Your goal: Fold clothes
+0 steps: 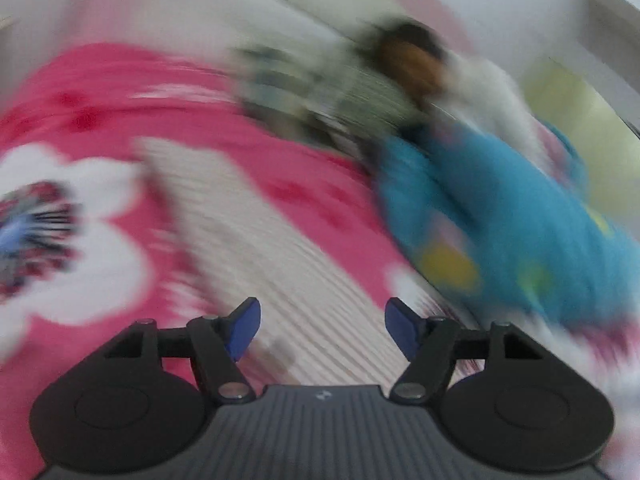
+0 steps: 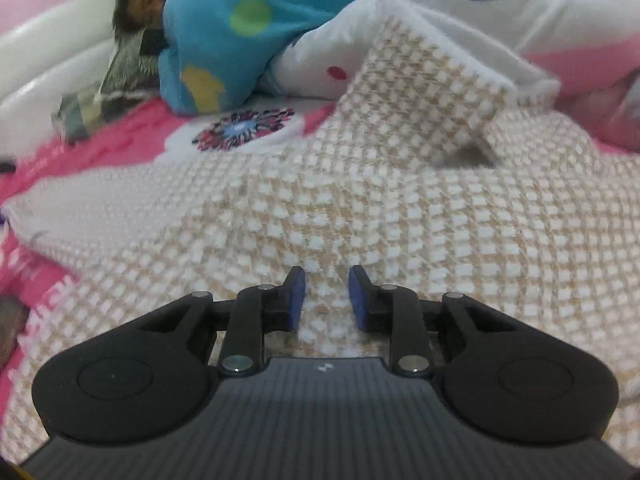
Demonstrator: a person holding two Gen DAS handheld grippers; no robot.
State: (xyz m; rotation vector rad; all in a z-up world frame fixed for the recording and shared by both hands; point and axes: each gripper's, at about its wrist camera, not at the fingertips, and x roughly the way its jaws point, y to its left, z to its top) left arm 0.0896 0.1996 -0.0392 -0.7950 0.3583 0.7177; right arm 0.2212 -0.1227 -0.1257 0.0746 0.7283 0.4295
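Here both tongs tilt downward over the checked garment (image 2: pixel 360 208), left tongs (image 1: pixel 322 330) wide apart, right tongs (image 2: pixel 327 298) narrowly parted.

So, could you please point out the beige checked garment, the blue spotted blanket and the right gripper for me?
beige checked garment (image 2: pixel 360 208): right wrist view, on its flat middle.
blue spotted blanket (image 2: pixel 224 32): right wrist view, on the blue cloth beside the green spot.
right gripper (image 2: pixel 327 296): right wrist view, midway between its blue-padded fingertips.

Beige-and-white checked knit garment (image 2: pixel 360 208); pink bedsheet (image 2: pixel 132 132) with white flowers; blue blanket (image 2: pixel 240 28) dotted green and yellow.
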